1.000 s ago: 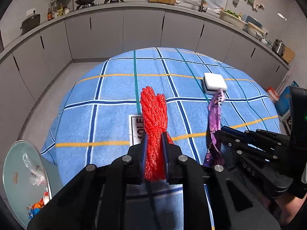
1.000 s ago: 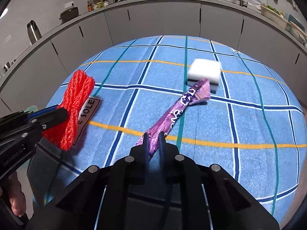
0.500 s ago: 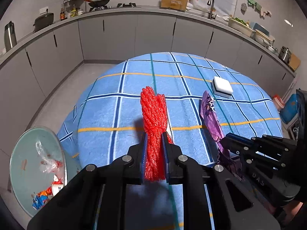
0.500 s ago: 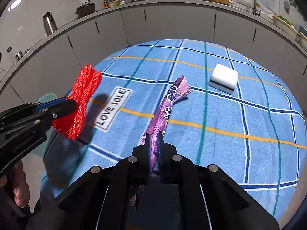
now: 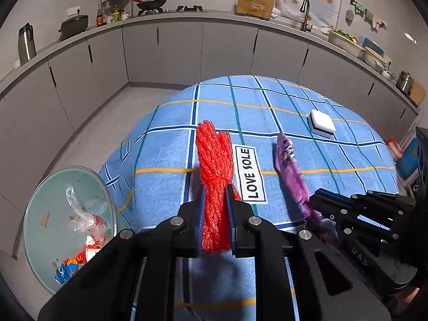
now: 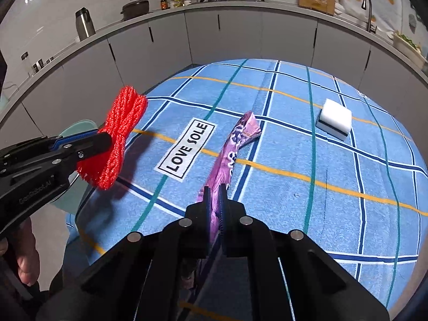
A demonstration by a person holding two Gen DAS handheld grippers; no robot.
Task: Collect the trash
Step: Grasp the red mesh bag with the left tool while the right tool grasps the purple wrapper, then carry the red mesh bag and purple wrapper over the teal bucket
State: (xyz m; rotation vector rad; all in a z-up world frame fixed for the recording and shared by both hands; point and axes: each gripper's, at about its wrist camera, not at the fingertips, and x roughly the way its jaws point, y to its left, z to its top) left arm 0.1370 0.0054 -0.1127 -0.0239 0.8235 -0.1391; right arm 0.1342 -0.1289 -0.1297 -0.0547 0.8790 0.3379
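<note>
My left tool (image 5: 216, 208) pinches the red mesh bundle (image 5: 214, 160) and my right tool (image 6: 214, 200) the purple wrapper (image 6: 230, 155). I judge the wrapper's thin, slippery end could slide out before reaching the bin (image 5: 40, 214) at lower left.

Grey cabinets (image 5: 174, 50) line the kitchen wall above a grey floor (image 5: 107, 123).

Kitchen surroundings beyond the work
A blue checked tablecloth (image 5: 165, 157) with a white "LOVE SOLE" label (image 5: 250, 174) covers the table; a white rectangular sponge block with a dark underside (image 6: 335, 119) lies on it, well apart from the label; behind, grey cabinets (image 5: 179, 50) carry a steel kettle (image 6: 84, 24), a black wok (image 5: 151, 2) and a wooden box (image 5: 254, 4)
</note>
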